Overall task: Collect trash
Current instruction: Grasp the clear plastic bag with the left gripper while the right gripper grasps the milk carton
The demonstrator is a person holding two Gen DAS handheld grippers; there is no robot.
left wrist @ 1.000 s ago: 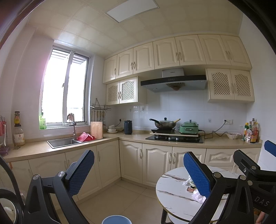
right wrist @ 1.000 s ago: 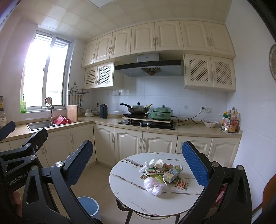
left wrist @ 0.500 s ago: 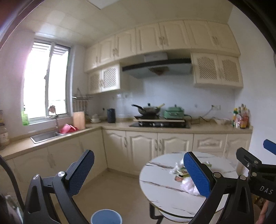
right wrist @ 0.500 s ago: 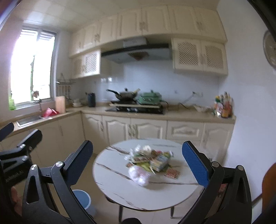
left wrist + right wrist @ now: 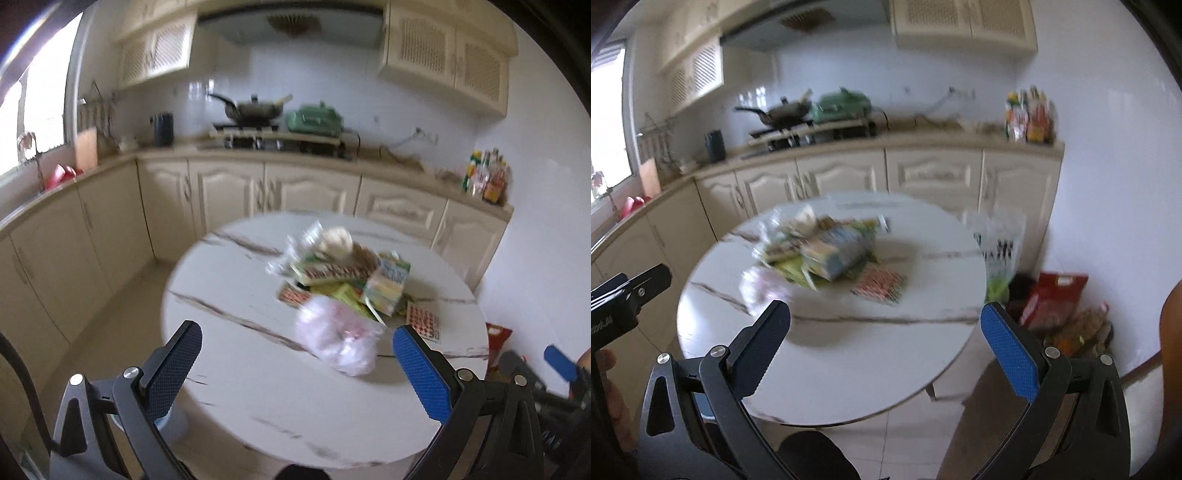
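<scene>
We hold both grippers over a round marble-look table, and both views are blurred. Our left gripper has its jaws spread wide with nothing between them; the clear bag lies on the table just past the fingertips, nearer the right blue pad. Our right gripper is likewise spread wide and empty, hovering above the near side of the table. The trash sits in a heap near the table's middle: a crumpled clear bag at the front, flat green and red wrappers under it, a small carton tilted on the pile, and a pale crumpled wad at the back. A red-patterned packet lies flat just beside the heap, on its right. In the right view the same heap shows, with the red-patterned packet at its near right. Beyond the table's far right edge a printed plastic bag stands, and red packaging lies on the floor by the wall. Behind runs the counter with a wok and a green pot.
</scene>
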